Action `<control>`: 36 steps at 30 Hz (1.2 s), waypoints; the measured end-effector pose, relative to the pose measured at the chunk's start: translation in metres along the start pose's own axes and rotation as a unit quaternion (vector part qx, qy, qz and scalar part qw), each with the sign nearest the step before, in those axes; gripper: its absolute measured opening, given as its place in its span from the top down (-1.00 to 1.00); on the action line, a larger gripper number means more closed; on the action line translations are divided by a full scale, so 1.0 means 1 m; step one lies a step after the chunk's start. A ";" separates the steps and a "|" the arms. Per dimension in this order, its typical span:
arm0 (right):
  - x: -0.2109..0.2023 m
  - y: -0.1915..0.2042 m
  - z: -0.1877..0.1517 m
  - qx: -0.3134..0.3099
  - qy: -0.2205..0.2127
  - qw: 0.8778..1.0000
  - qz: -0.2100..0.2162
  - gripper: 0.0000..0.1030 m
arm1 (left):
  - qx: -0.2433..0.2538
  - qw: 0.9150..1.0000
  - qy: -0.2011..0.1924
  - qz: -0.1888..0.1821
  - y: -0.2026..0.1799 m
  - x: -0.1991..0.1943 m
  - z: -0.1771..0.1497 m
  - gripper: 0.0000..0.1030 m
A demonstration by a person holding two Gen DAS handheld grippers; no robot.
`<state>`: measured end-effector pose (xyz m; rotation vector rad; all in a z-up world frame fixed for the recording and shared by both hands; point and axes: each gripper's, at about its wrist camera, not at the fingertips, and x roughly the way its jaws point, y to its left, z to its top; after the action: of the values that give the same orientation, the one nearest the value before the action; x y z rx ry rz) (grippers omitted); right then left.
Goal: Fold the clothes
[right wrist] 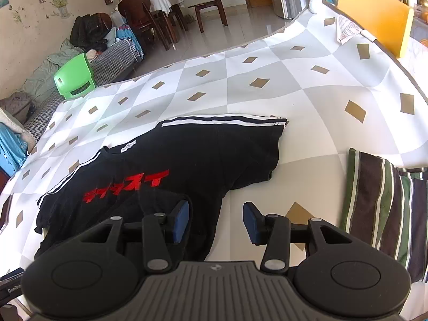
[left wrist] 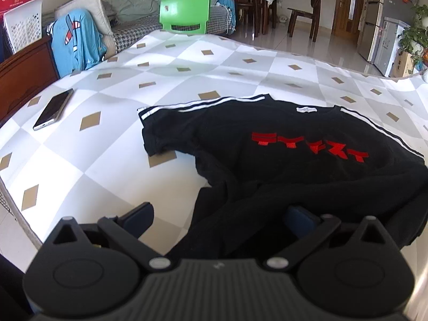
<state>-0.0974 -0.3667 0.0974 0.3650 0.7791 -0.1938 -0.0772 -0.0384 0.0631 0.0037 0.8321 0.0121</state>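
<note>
A black T-shirt [right wrist: 187,160] is laid on the checkered surface [right wrist: 294,85]. The jaws of the left gripper [left wrist: 218,220] and the right gripper [right wrist: 216,220] are spread apart, and nothing is gripped.

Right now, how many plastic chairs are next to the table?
2. A green chair stands at the table's far edge, beside the sofa. A yellow chair stands at the far right corner. Others could be hidden outside the pictures.

Sunlight is falling across a glossy pale tiled floor [left wrist: 315,45] where dark wooden dining chairs [left wrist: 307,13] are standing around a white-clothed table [right wrist: 163,0]. A bright green plastic chair [left wrist: 184,13] is sitting before a houndstooth-covered sofa [right wrist: 112,58], and a brown wooden door [left wrist: 350,2] is standing beyond.
</note>
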 end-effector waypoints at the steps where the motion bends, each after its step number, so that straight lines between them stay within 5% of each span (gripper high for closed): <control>1: -0.002 -0.001 0.001 0.004 -0.006 1.000 0.001 0.14 | -0.002 1.000 -0.008 -0.001 0.000 -0.002 0.002 -1.00; 6: -0.005 -0.004 0.005 0.019 -0.023 1.000 0.008 0.06 | -0.042 0.999 0.001 -0.012 0.009 0.003 0.010 -1.00; 17: 0.023 0.019 0.010 -0.016 0.028 0.996 0.079 0.04 | -0.095 0.994 0.036 -0.030 0.019 0.022 0.032 -1.00; 28: 0.070 0.032 0.031 -0.122 0.093 0.986 0.065 0.02 | -0.034 0.996 0.080 -0.020 0.015 0.059 0.066 -1.00; 36: 0.103 0.024 0.058 -0.145 0.116 0.981 0.058 0.00 | 0.044 0.995 0.080 -0.046 -0.008 0.089 0.087 -1.00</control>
<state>0.0197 -0.3713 0.0674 0.1562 0.9988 0.0749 0.0470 -0.0456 0.0554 0.0483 0.9910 -0.1120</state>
